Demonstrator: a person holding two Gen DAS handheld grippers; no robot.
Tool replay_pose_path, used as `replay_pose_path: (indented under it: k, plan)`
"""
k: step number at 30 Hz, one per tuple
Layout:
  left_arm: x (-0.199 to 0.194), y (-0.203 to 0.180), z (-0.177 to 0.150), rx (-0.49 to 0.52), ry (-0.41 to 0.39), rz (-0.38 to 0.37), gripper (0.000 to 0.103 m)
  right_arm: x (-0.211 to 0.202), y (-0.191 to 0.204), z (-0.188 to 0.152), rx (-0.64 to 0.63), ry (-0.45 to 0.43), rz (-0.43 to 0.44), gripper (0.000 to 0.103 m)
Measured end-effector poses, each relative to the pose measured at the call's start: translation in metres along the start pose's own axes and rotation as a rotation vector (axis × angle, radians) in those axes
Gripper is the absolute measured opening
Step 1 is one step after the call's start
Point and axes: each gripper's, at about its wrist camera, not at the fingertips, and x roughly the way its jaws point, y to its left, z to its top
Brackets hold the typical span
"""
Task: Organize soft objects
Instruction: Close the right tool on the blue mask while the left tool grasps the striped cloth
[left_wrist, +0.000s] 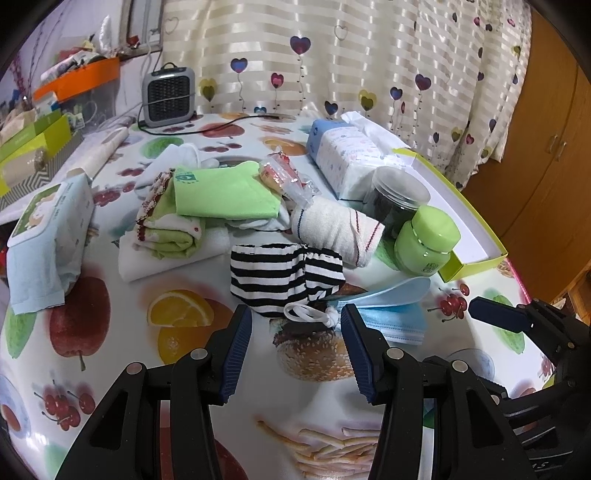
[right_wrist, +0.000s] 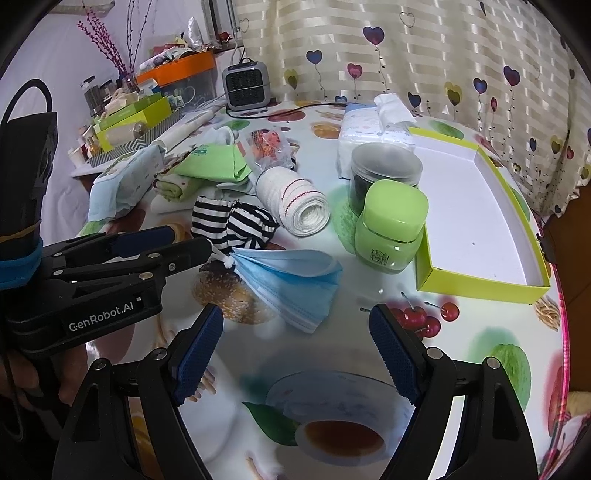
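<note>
The lime-edged box (right_wrist: 476, 284) sits empty at the desk's (right_wrist: 332, 369) right side, seemingly the place for the soft things. The rolled white towel (right_wrist: 295, 203) is the bulkiest: light, springy, best pinched across its middle. The striped pouch (left_wrist: 284, 277) is limp cloth that will sag; take it by its gathered top. The blue face mask (right_wrist: 291, 284) is thin and floppy; grip its folded edge.

The left tongs (left_wrist: 295, 321) stand wide and empty, the pouch just ahead, its white cord between the pads. The right tongs (right_wrist: 295, 328) stand wide, empty, the mask just beyond them.
</note>
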Motion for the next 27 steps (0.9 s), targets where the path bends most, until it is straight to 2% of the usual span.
replay_pose_path:
  k: [11,27]
  plan:
    - [-0.003,0.005,0.003,-0.027,-0.001,-0.015,0.049,0.003,0.005,0.001,-0.013,-0.002,0.026,0.082]
    - [0.001,0.029,0.004,-0.071,-0.004,-0.060,0.049,0.026,0.004,0.013,-0.002,0.027,0.016,0.082]
